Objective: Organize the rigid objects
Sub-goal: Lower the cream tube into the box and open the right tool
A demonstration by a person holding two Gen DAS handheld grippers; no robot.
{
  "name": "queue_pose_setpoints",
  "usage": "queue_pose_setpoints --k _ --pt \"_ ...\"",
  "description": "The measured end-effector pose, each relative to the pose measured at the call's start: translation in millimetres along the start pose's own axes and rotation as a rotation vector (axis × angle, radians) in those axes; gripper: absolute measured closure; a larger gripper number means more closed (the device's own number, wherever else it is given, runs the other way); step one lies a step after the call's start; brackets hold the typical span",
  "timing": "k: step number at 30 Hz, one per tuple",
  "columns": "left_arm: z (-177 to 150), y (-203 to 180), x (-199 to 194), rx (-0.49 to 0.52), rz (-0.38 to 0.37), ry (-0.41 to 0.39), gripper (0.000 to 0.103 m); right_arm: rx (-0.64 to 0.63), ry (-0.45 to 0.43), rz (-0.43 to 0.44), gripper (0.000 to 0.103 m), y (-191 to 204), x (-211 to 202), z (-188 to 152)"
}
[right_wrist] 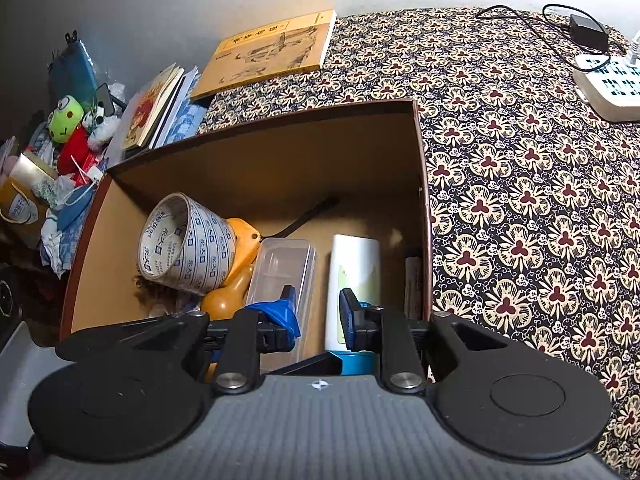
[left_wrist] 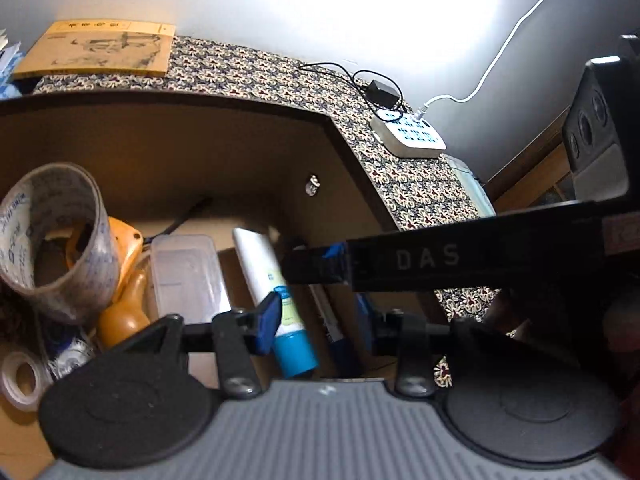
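On the patterned cloth (right_wrist: 520,200) sits the open box (right_wrist: 424,200) — both grippers (left_wrist: 316,320) (right_wrist: 318,312) hover parted and empty; the white tube (right_wrist: 354,280) looks next — it needs a straddling close.

Flower-patterned cloth surface (right_wrist: 520,200) under my rig

On it I see an open brown cardboard box (right_wrist: 424,184) near left, a yellow paperback book (right_wrist: 268,50) far, and a white power strip (right_wrist: 608,84) far right.

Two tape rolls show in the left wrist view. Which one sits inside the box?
The big printed tape roll, leaning on the orange object inside the box. The small white roll lies at the view's lower left edge; whether it's inside is unclear.
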State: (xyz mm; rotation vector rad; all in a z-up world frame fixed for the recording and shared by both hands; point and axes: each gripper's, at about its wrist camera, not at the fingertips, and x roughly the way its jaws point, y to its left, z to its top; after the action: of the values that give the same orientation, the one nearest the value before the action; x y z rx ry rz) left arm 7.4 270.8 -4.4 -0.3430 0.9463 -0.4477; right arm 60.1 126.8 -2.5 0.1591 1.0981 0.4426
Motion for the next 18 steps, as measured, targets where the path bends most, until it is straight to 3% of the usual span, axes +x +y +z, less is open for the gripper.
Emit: queue_pose_setpoints --k 10,14,18 --pt "3 -10 -3 0.041 0.13 0.002 0.069 0.091 -0.078 0.026 0.099 -8 -12 -10" --pt "5 -16 -4 0.08 0.233 0.013 0.059 0.114 -0.098 0.028 0.098 -13 -17 -16" --pt "7 -16 -7 0.081 0.291 0.017 0.052 0.135 -0.117 0.029 0.098 -15 -22 -21"
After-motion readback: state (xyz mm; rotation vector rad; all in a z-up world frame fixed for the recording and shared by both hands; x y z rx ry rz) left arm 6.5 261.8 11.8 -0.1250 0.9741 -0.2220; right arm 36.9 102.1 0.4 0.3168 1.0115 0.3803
